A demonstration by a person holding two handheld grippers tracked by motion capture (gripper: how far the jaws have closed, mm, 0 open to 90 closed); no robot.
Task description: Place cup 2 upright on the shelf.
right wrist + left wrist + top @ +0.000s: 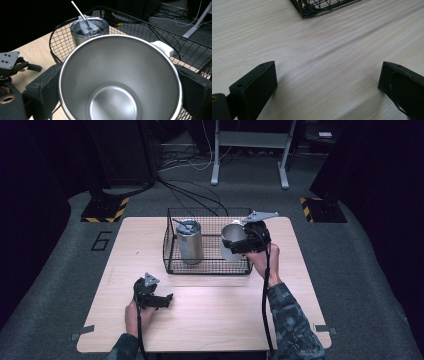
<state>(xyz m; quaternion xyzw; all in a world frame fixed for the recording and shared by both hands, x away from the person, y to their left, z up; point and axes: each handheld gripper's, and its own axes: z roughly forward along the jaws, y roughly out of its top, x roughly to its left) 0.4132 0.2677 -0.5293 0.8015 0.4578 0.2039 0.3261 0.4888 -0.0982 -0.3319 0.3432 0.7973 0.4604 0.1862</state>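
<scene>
My right gripper (239, 245) is shut on an empty steel cup (229, 237) and holds it upright over the right part of a black wire basket (207, 268). In the right gripper view the cup (120, 70) sits between the two jaws, open mouth up, with a white handle (163, 48) on its far side. A lidded steel tumbler (190, 242) with a straw stands in the basket's left part. The left gripper (162, 301) rests open on the wooden table (215, 320) near the front left, with nothing between its jaws (328, 80).
The basket's corner (312, 7) lies ahead of the left gripper. Beyond the table, cables (195, 195) run over the grey floor. White frame legs (216, 155) and two hazard-striped bases (105, 209) stand at the back.
</scene>
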